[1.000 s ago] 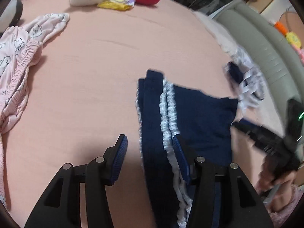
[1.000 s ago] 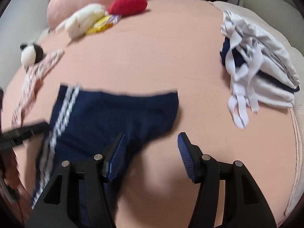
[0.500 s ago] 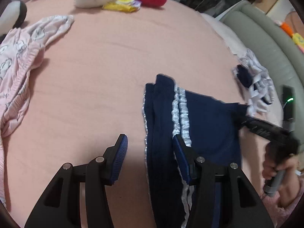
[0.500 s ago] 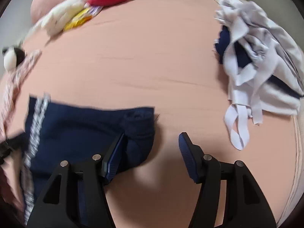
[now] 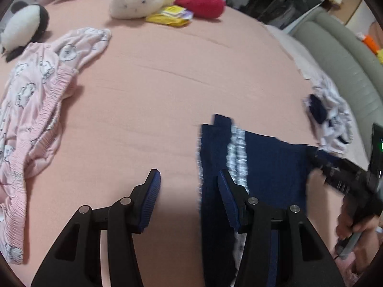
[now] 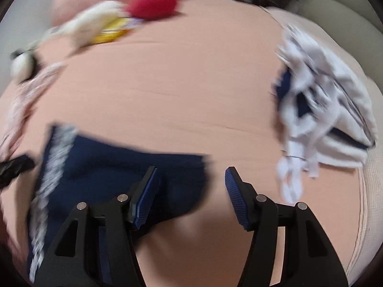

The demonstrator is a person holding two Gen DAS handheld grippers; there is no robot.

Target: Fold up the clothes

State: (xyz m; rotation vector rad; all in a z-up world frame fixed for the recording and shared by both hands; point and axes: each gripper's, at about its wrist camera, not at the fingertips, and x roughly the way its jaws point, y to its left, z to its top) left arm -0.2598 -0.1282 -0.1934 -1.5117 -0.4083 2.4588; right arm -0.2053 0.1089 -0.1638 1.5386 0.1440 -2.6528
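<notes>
Both grippers, left and right, hang with jaws apart, gripping nothing, over the pink bed. Pink pajamas sprawl at its left side. Navy shorts with white stripes lie flat beneath the 2 tools. White-and-navy clothes sit right.

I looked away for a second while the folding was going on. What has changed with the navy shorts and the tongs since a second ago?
In the left wrist view the navy shorts have slid lower and to the right, and more of the plush toys shows at the top. In the right wrist view the shorts' edge now reaches between the fingers of the right tongs. Nothing was gripped or let go: left tongs and right stay open. The pink pyjamas lie unmoved.
</notes>
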